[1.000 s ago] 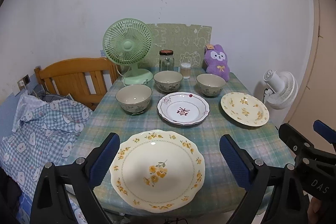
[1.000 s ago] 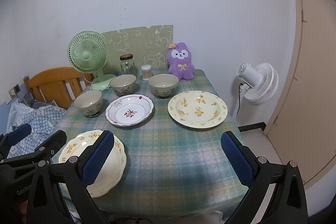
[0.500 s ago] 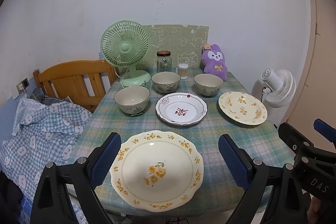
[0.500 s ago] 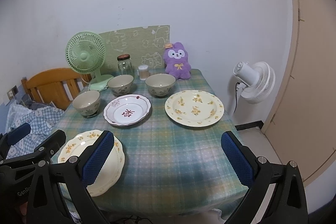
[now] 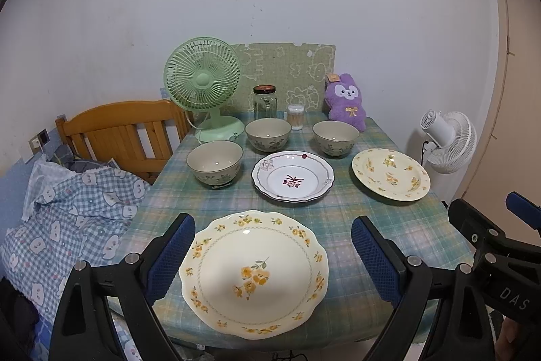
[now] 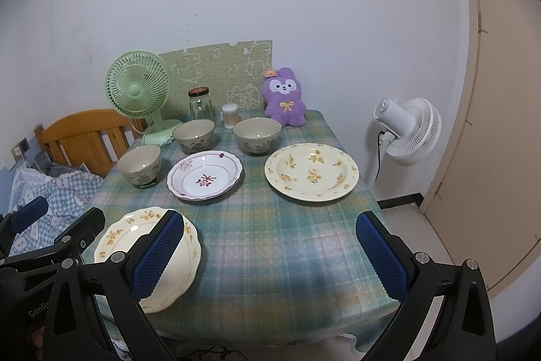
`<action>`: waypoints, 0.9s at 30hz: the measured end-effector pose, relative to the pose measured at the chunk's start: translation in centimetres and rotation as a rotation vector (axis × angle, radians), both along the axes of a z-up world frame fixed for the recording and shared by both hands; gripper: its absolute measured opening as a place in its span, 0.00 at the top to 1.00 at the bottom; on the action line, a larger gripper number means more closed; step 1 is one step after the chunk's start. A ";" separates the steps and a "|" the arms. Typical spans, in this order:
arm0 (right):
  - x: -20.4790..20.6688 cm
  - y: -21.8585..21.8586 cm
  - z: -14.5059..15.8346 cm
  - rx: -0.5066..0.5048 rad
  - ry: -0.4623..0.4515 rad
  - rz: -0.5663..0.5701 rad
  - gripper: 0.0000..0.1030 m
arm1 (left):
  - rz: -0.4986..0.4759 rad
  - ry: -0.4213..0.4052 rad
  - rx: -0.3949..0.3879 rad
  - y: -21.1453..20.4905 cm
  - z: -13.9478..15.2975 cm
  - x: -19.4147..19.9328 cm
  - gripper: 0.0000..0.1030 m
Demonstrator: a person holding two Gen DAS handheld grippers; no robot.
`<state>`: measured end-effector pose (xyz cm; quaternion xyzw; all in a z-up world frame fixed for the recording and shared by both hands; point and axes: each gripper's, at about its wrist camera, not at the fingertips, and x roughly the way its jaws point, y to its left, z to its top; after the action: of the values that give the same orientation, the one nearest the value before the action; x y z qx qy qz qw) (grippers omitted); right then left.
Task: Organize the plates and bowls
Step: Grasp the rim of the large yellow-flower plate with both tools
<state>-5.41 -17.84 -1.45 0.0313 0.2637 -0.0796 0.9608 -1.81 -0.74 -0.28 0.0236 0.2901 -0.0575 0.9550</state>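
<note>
Pale blue walls back a table [image 5: 341, 219] draped in green plaid cloth. Nearest its front edge lies a cream scalloped plate with yellow flowers [image 5: 254, 273]; a matching cream flowered plate [image 6: 311, 171] sits at the right edge, and a white plate with maroon trim [image 5: 292, 175] lies mid-table. Three beige stoneware bowls [image 5: 215, 162] stand apart behind them. Bare cloth spreads across the front right quarter. Left tongs [image 5: 272, 257] hover with jaws spread wide on either side of the near plate, gripping nothing. Right tongs [image 6: 270, 257] hang equally wide and empty over the bare cloth.
</note>
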 end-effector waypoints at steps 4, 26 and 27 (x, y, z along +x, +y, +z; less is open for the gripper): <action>-0.2 0.1 0.0 -0.003 -0.001 0.003 0.00 | 0.003 -0.004 0.001 0.1 0.1 -0.1 0.09; 0.0 1.1 0.1 -0.009 0.002 0.026 0.01 | 0.026 -0.014 0.004 1.2 -0.1 -0.2 0.10; 0.3 1.2 0.2 -0.002 0.004 0.030 0.01 | 0.029 -0.015 0.009 1.3 -0.1 0.0 0.10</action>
<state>-5.13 -16.62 -1.30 0.0264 0.2661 -0.0653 0.9614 -1.81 0.55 -0.40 0.0241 0.2835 -0.0423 0.9577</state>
